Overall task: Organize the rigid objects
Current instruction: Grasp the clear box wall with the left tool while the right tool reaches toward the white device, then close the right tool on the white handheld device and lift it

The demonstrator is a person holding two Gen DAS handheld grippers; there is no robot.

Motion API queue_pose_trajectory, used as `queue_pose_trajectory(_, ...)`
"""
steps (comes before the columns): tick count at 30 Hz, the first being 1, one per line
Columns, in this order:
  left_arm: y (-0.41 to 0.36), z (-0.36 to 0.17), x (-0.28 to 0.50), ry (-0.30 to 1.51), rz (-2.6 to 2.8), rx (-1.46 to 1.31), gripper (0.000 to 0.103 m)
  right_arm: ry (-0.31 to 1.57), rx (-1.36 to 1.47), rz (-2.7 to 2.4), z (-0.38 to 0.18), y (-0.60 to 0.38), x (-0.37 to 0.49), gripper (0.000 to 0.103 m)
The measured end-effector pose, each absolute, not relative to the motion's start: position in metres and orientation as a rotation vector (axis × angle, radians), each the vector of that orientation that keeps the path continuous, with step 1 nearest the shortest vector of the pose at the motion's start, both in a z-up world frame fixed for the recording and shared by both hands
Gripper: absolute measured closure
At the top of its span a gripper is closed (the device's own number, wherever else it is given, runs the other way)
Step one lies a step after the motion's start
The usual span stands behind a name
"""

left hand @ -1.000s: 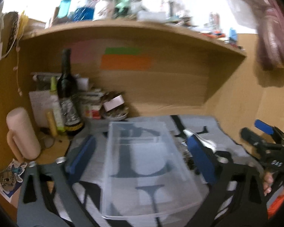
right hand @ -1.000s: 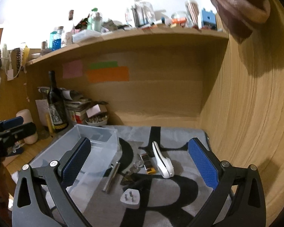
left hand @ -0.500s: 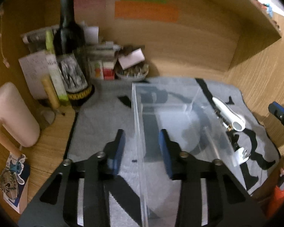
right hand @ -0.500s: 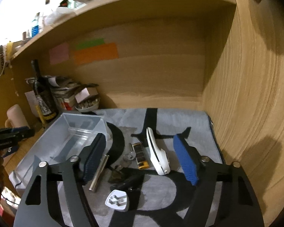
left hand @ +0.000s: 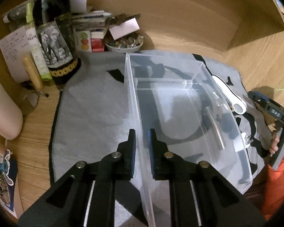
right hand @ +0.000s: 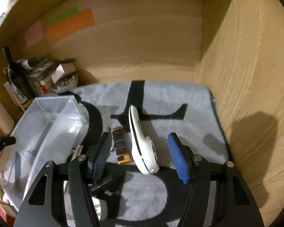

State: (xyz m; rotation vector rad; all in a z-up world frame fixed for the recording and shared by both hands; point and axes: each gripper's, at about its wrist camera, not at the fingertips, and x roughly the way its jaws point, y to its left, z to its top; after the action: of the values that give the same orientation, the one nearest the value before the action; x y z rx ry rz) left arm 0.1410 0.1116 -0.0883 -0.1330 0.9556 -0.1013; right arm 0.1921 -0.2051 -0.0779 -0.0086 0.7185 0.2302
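Two grippers: one task;
Left gripper (left hand: 142, 149): fingers clamped on clear bin (left hand: 189, 102) wall, steadying it;
Right gripper (right hand: 140, 155): fingers half-spread, closing around white handheld tool (right hand: 142, 143), not yet touching

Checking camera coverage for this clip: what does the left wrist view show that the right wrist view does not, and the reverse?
Left wrist only: the left gripper shut on the near wall of the clear plastic bin, and the person's hand holding the other gripper.

Right wrist only: the right gripper, jaws closing around the white handheld tool without touching it, and the gold and black lighter.

Both: bin, white tool, wine bottle, grey rug.
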Motion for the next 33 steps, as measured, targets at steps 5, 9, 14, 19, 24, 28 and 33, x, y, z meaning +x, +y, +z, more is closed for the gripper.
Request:
queue_pose_trajectory(5,0.114,-0.093,0.142,0.969,-0.110,-0.158,0.094,0.821,-0.030,0.224,-0.099,-0.200,0.211,0.053)
queue_pose_trajectory(9,0.113,-0.092,0.141,0.962,-0.107,-0.163,0.094,0.878,-0.029,0.214,-0.113,-0.201,0.221,0.054)
queue_pose_trajectory(14,0.113,-0.092,0.141,0.958,-0.108,-0.170,0.094,0.919,-0.032,0.222,-0.123,-0.201,0.229,0.064)
queue_pose_trajectory(19,0.113,-0.092,0.141,0.950,-0.105,-0.173,0.094,0.908,-0.045,0.213,-0.124,-0.199,0.230,0.064)
queue_pose_trajectory(24,0.113,-0.092,0.141,0.949,-0.105,-0.168,0.094,0.860,-0.054,0.214,-0.115,-0.197,0.220,0.066)
queue_pose_trajectory(28,0.113,-0.092,0.140,0.949,-0.103,-0.170,0.094,0.793,-0.073,0.210,-0.097,-0.194,0.207,0.067)
queue_pose_trajectory(33,0.112,-0.091,0.141,0.947,-0.103,-0.171,0.094,0.708,-0.079,0.209,-0.072,-0.190,0.193,0.069)
